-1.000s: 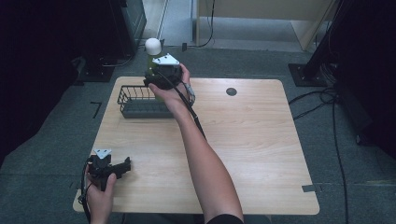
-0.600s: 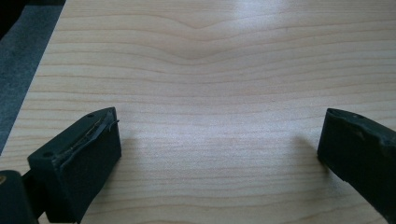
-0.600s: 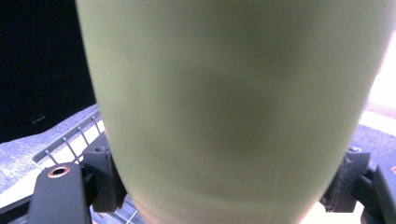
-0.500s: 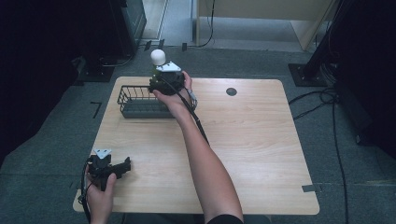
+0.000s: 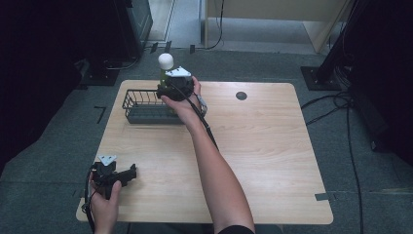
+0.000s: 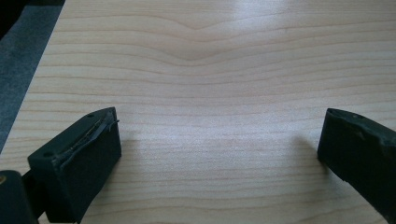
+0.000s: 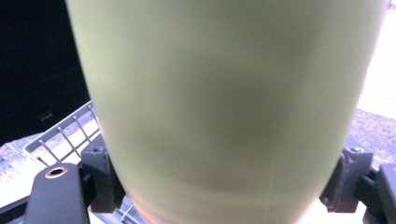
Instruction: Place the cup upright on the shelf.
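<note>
My right gripper [image 5: 168,87] is shut on a pale green bottle [image 7: 224,107] with a round white cap [image 5: 165,60]. It holds the bottle upright over the right end of a black wire basket [image 5: 141,105] at the table's back left. In the right gripper view the bottle's body sits between both jaws, with the basket's wire rim [image 7: 60,135] below at the left. My left gripper [image 5: 127,174] rests near the table's front left corner, held by a hand. Its jaws stand wide apart over bare wood [image 6: 215,93], with nothing between them.
The light wooden table [image 5: 272,161] has a round dark grommet [image 5: 241,95] near its back edge. Grey carpet surrounds it. Cables [image 5: 350,112] trail on the floor at the right, and dark equipment [image 5: 131,24] stands behind the table at the left.
My right gripper has carried the bottle slightly right and lower, towards the basket's right end. The left gripper has stayed put.
</note>
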`<state>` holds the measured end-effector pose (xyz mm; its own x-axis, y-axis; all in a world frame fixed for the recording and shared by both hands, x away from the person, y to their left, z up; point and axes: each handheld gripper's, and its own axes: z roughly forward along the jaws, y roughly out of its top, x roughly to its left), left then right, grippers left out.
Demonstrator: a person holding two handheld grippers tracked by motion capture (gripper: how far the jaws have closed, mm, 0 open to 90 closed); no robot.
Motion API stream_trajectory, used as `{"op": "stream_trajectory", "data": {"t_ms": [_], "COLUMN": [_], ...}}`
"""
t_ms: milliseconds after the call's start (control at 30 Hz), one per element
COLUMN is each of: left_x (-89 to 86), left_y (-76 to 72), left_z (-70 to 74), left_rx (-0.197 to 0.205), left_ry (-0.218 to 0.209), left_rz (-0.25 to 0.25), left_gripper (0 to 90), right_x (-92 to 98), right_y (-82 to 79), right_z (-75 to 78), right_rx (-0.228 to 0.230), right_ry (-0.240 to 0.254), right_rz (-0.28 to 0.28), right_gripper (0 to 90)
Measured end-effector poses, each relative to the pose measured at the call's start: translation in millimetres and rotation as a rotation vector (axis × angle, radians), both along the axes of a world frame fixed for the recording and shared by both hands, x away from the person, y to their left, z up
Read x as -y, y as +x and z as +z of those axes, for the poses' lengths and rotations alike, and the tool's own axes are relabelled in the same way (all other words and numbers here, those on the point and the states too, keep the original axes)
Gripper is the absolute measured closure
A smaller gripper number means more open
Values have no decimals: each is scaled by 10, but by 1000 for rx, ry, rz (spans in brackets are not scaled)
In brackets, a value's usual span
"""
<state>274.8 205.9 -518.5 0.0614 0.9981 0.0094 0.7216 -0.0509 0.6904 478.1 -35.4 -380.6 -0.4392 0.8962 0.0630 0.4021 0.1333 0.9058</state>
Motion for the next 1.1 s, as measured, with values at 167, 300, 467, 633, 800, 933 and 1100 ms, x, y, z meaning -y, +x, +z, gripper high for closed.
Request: {"op": "stream_trajectory", "data": {"t_ms": [167, 300, 467, 633, 800, 933, 1100], "left_x": [-2, 0, 3, 3, 2, 2, 2], "left_y": [-1, 2, 4, 4, 3, 3, 3], "left_z": [1, 1, -1, -1, -1, -1, -1], "left_rx": [-2, -1, 3, 3, 1, 1, 1], "left_ry": [2, 1, -2, -2, -1, -1, -1], "left_rz": [-2, 0, 3, 3, 1, 1, 1], "left_gripper": [0, 0, 0, 0, 0, 0, 0], "right_x": [10, 19, 42, 72, 86, 77, 75], "right_y": [41, 54, 59, 36, -14, -24, -28], "right_z": [-4, -1, 5, 38, 57, 59, 61], "right_rx": [-25, -31, -48, -47, -25, -19, -15], "right_ry": [24, 30, 64, 62, 47, 34, 29], "right_rz": [13, 15, 20, 28, 21, 24, 21], "right_gripper": [188, 185, 134, 136, 195, 198, 199]}}
